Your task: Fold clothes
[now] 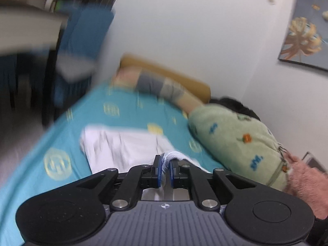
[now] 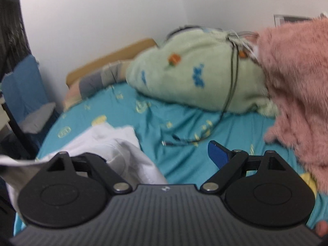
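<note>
A white garment (image 1: pixel 123 145) lies on the teal bed sheet (image 1: pixel 61 143). My left gripper (image 1: pixel 165 167) is shut on its ribbed white and blue edge (image 1: pixel 172 156), which bunches between the blue pads. In the right wrist view the same white garment (image 2: pixel 114 143) drapes over the left side of my right gripper (image 2: pixel 164 155), hiding its left finger. The right finger (image 2: pixel 218 153) stands far out, so the right gripper is open and holds nothing.
A green fleece blanket (image 2: pixel 194 71) and a pink fuzzy blanket (image 2: pixel 297 82) are piled at the bed's far right. A dark cable (image 2: pixel 184 139) lies on the sheet (image 2: pixel 184 119). A striped pillow (image 1: pixel 160 86) rests by the wooden headboard (image 1: pixel 184 75). White walls stand behind.
</note>
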The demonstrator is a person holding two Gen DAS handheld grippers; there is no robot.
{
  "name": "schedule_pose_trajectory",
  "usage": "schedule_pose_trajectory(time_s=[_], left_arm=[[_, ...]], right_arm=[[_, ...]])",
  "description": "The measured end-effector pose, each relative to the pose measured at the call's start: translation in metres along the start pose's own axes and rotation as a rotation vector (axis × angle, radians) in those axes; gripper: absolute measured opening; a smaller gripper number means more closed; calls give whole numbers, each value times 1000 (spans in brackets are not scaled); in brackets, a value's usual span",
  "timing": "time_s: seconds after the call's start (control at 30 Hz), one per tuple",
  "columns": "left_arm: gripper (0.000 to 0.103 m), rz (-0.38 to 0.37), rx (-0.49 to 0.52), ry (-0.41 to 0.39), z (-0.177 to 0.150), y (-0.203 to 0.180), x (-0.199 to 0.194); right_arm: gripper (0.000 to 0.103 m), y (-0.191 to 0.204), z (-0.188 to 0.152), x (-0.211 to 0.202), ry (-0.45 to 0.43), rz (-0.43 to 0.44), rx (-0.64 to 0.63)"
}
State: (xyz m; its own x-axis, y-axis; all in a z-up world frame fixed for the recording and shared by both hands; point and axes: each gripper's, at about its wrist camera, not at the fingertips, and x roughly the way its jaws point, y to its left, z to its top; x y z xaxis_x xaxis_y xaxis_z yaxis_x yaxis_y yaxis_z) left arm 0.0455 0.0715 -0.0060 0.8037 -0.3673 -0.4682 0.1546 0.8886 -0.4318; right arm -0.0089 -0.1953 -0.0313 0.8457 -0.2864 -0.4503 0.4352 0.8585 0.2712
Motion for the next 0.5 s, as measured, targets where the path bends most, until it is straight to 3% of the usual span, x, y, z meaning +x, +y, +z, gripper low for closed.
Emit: schedule_pose_trajectory(time_s=[0.07, 0.17, 0.23, 0.3, 0.43, 0.5], left_arm=[[12, -7, -50, 49, 0, 11, 7], [23, -4, -48, 76, -1, 17, 12], [45, -12, -8, 86, -4, 11, 15], [57, -22, 38, 96, -7, 3, 20], [74, 33, 161, 106, -18, -18, 34], [75, 67, 216, 115, -22, -24, 44]], right_arm=[[89, 2, 2, -1, -17, 9, -10], [89, 5, 3, -1, -19, 22, -16], [89, 6, 4, -2, -25, 30, -22], [89, 9, 5, -4, -37, 41, -31], [89, 14, 6, -11, -72, 55, -56], [89, 16, 6, -14, -88, 58, -65]])
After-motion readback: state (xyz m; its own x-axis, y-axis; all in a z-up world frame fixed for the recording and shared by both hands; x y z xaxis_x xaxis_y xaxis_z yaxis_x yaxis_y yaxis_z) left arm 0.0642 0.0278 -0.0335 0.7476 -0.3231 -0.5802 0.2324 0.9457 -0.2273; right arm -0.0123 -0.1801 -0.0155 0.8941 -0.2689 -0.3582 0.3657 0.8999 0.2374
